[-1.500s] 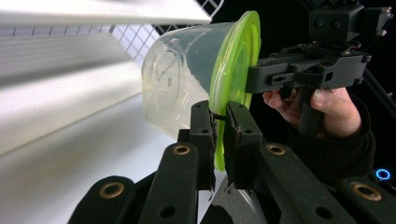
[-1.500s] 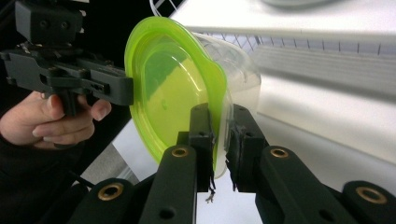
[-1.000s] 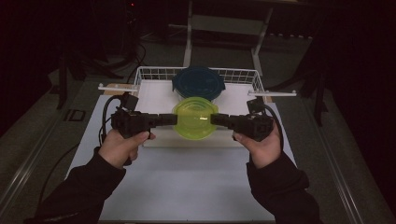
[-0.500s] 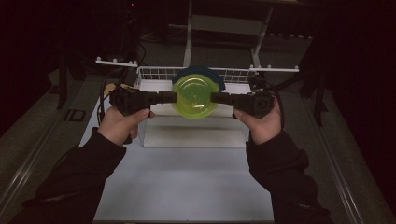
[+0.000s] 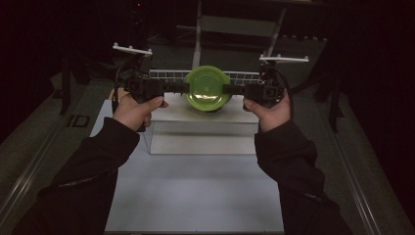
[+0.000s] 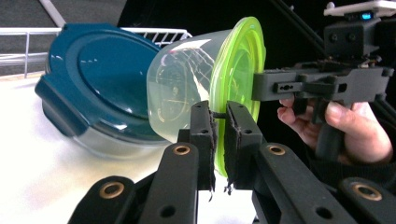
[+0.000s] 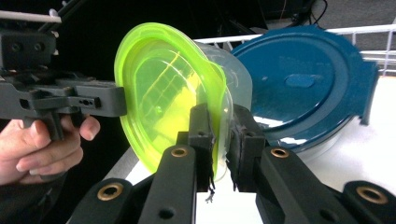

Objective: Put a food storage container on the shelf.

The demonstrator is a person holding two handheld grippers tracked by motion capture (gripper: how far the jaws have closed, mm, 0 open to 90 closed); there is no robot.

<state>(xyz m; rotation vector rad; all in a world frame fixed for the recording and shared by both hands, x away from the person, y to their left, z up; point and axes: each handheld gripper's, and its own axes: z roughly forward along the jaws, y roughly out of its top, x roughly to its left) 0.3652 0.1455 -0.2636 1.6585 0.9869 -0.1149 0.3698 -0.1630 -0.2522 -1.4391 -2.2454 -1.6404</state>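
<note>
Got both tongs, left gripper (image 6: 219, 126) and right gripper (image 7: 223, 126), clamped on the lime-green lid rim of this clear round plastic tub (image 5: 207, 88). Light, bendy, probably slippery, so opposite rim edges seem safest.

A white worktop (image 5: 195, 196) carries a pale raised block (image 5: 205, 132); on it a blue-lidded container (image 6: 93, 88) rests by a wire rack (image 5: 244, 77).

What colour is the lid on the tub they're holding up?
Bright lime green lid, clearest in the right gripper view.
</note>
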